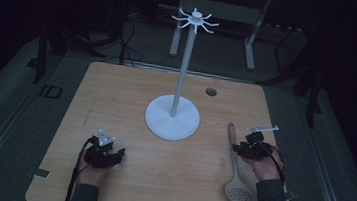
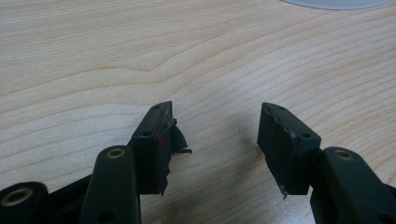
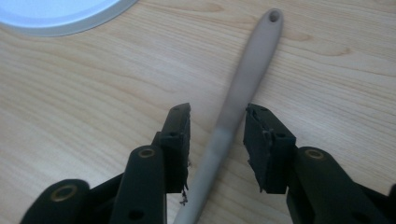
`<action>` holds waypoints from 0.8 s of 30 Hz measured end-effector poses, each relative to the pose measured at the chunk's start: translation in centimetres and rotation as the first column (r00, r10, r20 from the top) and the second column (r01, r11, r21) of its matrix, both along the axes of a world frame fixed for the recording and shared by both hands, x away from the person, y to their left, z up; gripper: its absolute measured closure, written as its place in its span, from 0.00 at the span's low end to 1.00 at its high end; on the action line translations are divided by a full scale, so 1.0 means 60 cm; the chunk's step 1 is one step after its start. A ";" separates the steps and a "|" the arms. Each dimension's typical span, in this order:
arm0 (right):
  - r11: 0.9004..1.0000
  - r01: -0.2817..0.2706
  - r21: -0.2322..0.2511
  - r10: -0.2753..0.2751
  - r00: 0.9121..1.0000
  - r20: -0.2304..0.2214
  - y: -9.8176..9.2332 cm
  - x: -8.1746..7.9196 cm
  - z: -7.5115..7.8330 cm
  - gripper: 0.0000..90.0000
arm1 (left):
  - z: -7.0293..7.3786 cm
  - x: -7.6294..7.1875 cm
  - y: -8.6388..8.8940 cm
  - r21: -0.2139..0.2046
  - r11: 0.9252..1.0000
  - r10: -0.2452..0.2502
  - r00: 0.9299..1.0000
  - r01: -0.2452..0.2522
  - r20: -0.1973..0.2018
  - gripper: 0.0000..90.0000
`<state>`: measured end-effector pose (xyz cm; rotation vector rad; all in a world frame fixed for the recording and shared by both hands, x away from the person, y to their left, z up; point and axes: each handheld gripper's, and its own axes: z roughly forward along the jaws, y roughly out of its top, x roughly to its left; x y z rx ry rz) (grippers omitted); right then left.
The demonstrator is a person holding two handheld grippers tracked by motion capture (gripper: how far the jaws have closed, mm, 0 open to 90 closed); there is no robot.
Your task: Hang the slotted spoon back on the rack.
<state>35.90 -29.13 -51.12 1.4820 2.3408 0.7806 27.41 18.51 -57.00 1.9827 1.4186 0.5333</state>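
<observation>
A beige slotted spoon (image 1: 236, 167) lies flat on the wooden table (image 1: 117, 89) at the right, its perforated bowl toward the front edge. The spoon's handle (image 3: 243, 84), with a hang hole at its tip, runs between the jaws of my right gripper (image 3: 217, 116). The jaws stand on either side of the handle with small gaps, not pressing it. My right gripper (image 1: 252, 147) sits at the handle's right side in the high view. My left gripper (image 1: 105, 153) rests low at the front left. Its jaws are spread wide, and the left gripper (image 2: 215, 116) holds nothing.
A white stand (image 1: 172, 117) with a round base, a tall pole and a crown of hooks (image 1: 195, 19) stands at the table's middle. A cable hole (image 1: 211, 91) lies behind it. The base's rim (image 3: 60, 18) shows close to the upper left of my right gripper.
</observation>
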 end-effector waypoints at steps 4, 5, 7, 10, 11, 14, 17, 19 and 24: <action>0.999 0.038 0.003 -0.038 0.999 -0.031 0.001 0.014 0.000 0.68 | 0.000 0.000 0.000 -0.002 1.000 0.002 1.000 -0.002 0.000 0.51; 0.999 0.038 0.003 -0.038 0.999 -0.031 0.001 0.014 0.000 0.68 | 0.000 0.000 0.000 -0.002 1.000 0.002 1.000 -0.002 0.000 0.51; 0.998 0.055 -0.006 -0.055 0.997 -0.051 0.003 0.023 -0.003 0.68 | 0.000 0.000 0.000 -0.001 1.000 0.000 1.000 0.000 0.001 0.51; 0.997 0.073 -0.014 -0.074 0.994 -0.076 0.005 0.029 -0.006 0.67 | 0.000 0.000 0.000 0.002 1.000 -0.002 1.000 0.002 0.000 0.51; 0.997 0.080 -0.018 -0.081 0.993 -0.081 0.006 0.032 -0.008 0.66 | 0.000 0.000 0.000 0.002 1.000 -0.002 1.000 0.002 0.000 0.51; 0.995 0.094 -0.021 -0.096 0.990 -0.101 0.008 0.038 -0.011 0.66 | 0.000 0.000 -0.001 0.000 1.000 -0.002 1.000 0.002 0.002 0.51; 0.994 0.107 -0.028 -0.110 0.987 -0.117 0.010 0.045 -0.015 0.67 | 0.000 0.000 0.000 0.001 1.000 -0.002 1.000 0.002 0.001 0.51; 0.994 0.108 -0.030 -0.111 0.985 -0.132 0.013 0.049 -0.018 0.68 | 0.001 0.000 0.000 0.000 1.000 -0.001 1.000 0.001 0.001 0.51; 0.993 0.100 -0.061 -0.109 0.980 -0.169 0.025 0.053 -0.031 0.68 | 0.001 0.000 0.000 0.001 1.000 -0.001 1.000 0.001 0.001 0.51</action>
